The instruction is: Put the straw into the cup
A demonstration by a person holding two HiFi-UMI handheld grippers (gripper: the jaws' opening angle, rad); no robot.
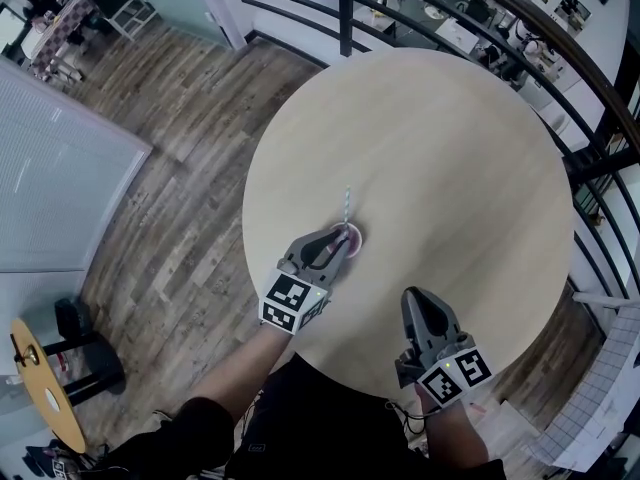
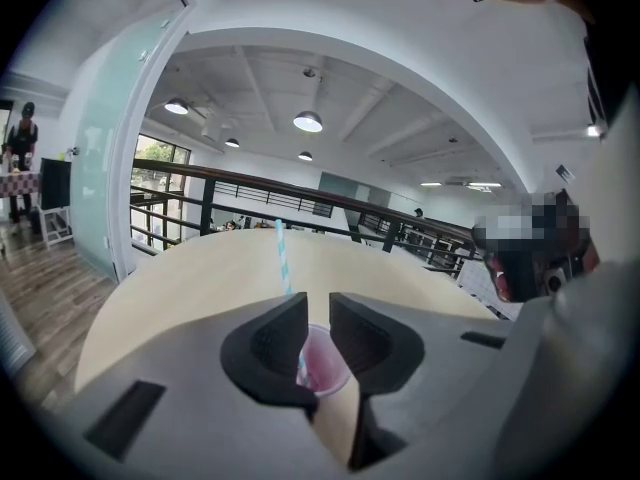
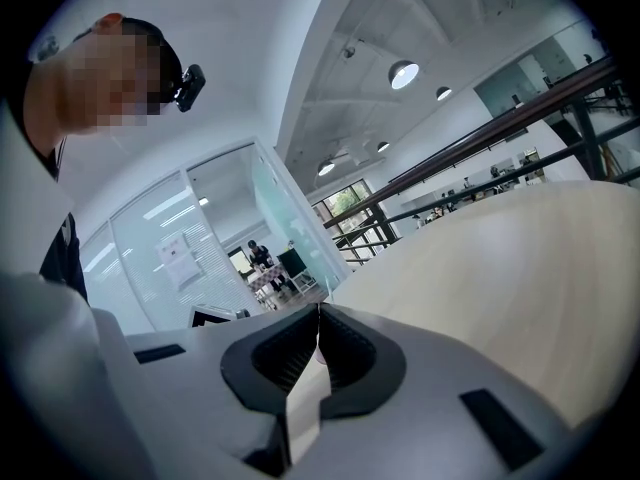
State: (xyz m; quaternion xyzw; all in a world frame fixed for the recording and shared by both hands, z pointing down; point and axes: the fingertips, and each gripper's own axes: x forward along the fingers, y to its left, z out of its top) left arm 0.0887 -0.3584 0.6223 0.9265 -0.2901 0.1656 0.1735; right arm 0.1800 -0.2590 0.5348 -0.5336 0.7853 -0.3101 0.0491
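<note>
Item: cup [image 1: 349,236] [image 2: 325,360], pink, small, upright on a round pale-wood worktop [image 1: 450,168] [image 2: 200,278] [image 3: 520,268], set toward the person's edge of it. Item: straw [image 1: 348,205] [image 2: 282,253], blue-and-white striped, standing in the cup with its lower end inside and its upper length rising above the rim, leaning slightly off vertical. Item: left gripper [image 1: 338,240] [image 2: 318,303], directly over the cup, fingers parted by a narrow gap only; the cup shows through that gap beneath them (it is wider than the gap, so not gripped), and the straw passes behind the left-hand finger rather than between the two. Item: right gripper [image 1: 415,294] [image 3: 318,313], on the person's right of the cup and well apart from it, near the worktop's edge, fingers pressed together with nothing between them. Item: black railing [image 1: 480,28], beyond the worktop on the side of the cup farthest from the person. Item: wood-plank floor [image 1: 180,168], below and to the left of the cup.
</note>
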